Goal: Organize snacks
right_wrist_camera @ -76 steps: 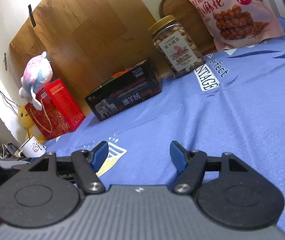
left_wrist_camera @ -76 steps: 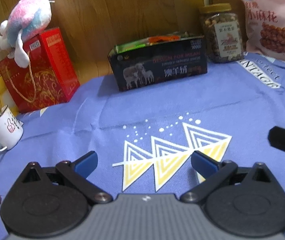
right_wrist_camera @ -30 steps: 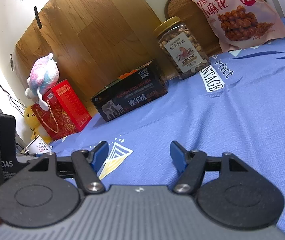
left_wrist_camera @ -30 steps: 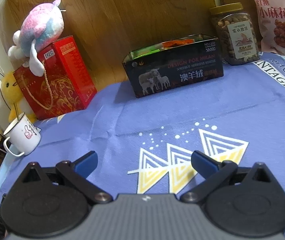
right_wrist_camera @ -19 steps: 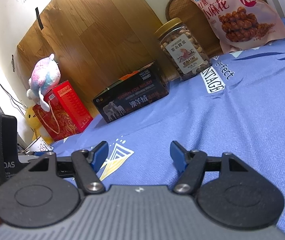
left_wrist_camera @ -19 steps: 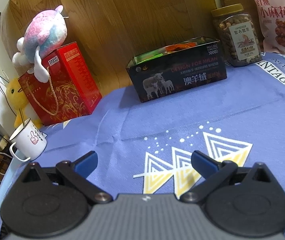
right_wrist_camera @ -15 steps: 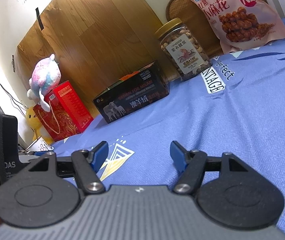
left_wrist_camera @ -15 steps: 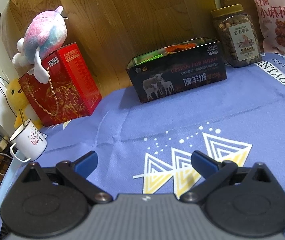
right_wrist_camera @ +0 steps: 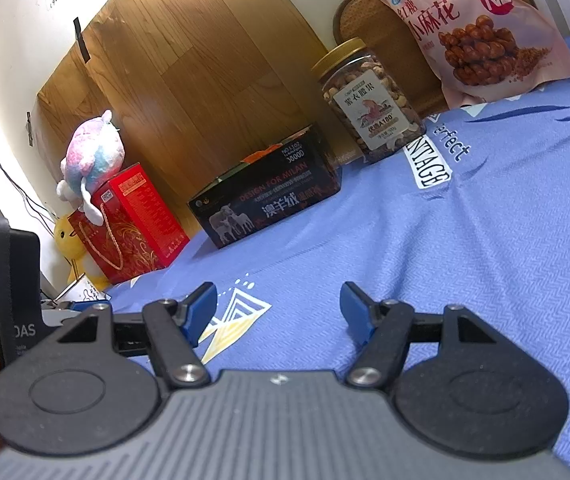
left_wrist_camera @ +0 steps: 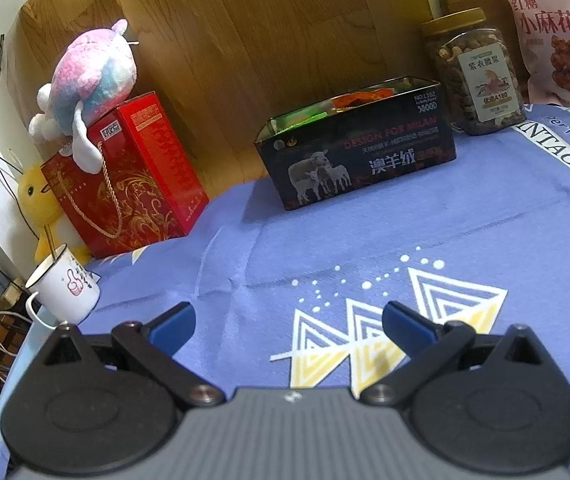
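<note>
A black open-top box with sheep pictures holds green and orange snack packets at the back of the table; it also shows in the right wrist view. A nut jar with a gold lid stands to its right, also in the right wrist view. A pink snack bag leans at the far right, also in the right wrist view. My left gripper is open and empty, low over the blue cloth. My right gripper is open and empty, well short of the box.
A red gift box with a plush toy on top stands at the back left. A white mug sits at the left table edge, with a yellow plush behind it. A wooden panel backs the table. The left gripper's body shows at the right view's left edge.
Both grippers have drawn back slightly from the snacks and stayed open. Over the last half second almost nothing moved.
</note>
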A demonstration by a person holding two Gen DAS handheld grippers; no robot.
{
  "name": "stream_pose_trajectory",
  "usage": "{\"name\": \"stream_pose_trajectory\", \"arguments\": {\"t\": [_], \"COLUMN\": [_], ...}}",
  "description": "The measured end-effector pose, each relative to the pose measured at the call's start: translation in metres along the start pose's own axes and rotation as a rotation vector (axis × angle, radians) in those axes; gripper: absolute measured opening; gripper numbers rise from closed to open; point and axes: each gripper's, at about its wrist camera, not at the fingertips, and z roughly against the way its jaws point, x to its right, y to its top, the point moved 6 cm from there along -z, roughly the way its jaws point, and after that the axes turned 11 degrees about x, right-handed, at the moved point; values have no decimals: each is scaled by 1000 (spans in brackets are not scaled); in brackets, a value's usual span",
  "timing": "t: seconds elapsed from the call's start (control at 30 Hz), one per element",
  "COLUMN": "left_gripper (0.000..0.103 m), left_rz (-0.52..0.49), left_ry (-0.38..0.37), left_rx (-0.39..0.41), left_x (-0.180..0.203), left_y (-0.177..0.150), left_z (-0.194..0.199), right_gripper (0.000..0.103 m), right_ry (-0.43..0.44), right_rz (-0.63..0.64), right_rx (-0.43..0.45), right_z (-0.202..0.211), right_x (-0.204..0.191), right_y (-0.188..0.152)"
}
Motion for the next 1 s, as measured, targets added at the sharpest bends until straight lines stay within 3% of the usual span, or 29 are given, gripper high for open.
{"name": "stream_pose_trajectory", "arguments": {"t": [0.67,0.8,1.0], "left_gripper": [103,103,103], "left_rz": [7,41,122], "left_ry": [-25,-71,-201], "left_rx": [-9,-20,-23], "left_x": [2,0,2], "left_y": [-1,-1,3], "left_z": [-2,-3,2], "right_gripper": [70,70,70], "right_ry": [3,4,7], "right_rz": [3,6,-8], "right_rx": [-2,-6,-9], "right_z": [0,-1,-2], "right_x": [-1,-2,2], "right_y": [0,0,0]}}
